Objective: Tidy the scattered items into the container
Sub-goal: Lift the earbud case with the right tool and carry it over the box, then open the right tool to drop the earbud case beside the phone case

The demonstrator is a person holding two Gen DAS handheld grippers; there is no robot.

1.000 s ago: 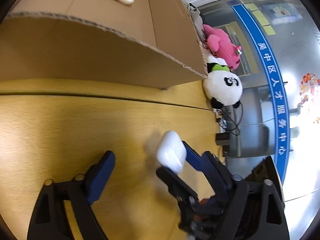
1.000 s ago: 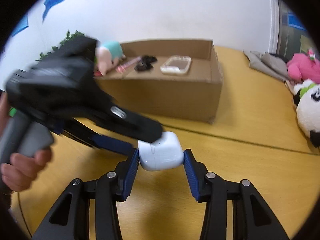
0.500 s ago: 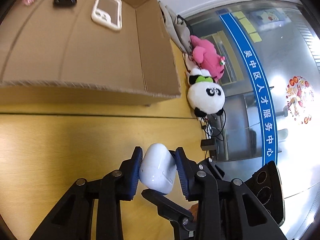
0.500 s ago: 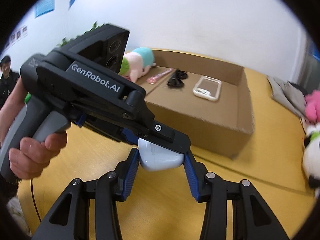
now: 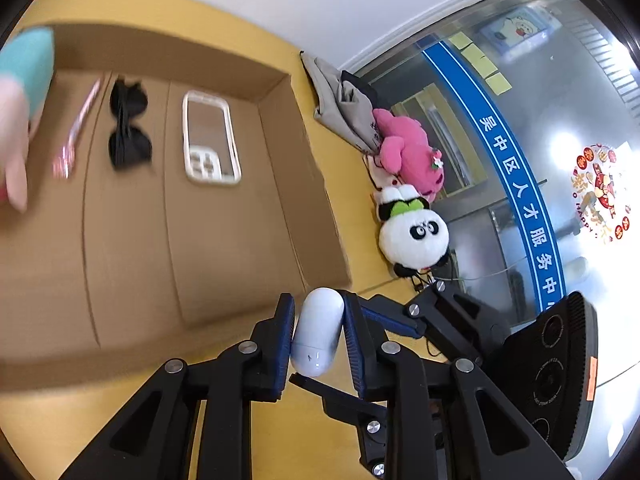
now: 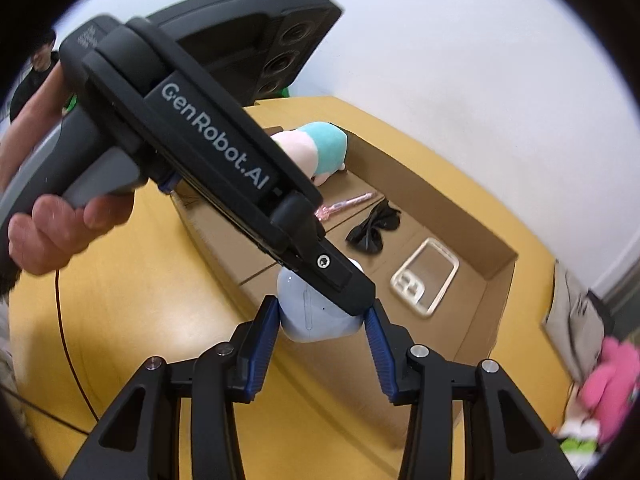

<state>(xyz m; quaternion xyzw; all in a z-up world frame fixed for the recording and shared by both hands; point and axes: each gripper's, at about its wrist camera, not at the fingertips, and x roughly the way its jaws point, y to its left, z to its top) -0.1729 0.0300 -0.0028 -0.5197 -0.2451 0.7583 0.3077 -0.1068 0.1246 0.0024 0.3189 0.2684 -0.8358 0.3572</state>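
Setting: office or public service centre interior, not a home. Evidence, left wrist view: glass partition (image 5: pixel 520 128) on the right carrying a blue band with white Chinese characters (image 5: pixel 516 184), yellow sticky notes (image 5: pixel 484 64) and a red festive decal (image 5: pixel 600 192) on the glass. White painted wall (image 6: pixel 460 48) at the far side, with posters at its top edge in the right wrist view. Large wood-veneer table (image 6: pixel 132 304) as work surface. A second person in dark clothing (image 6: pixel 38 68) is at far left.
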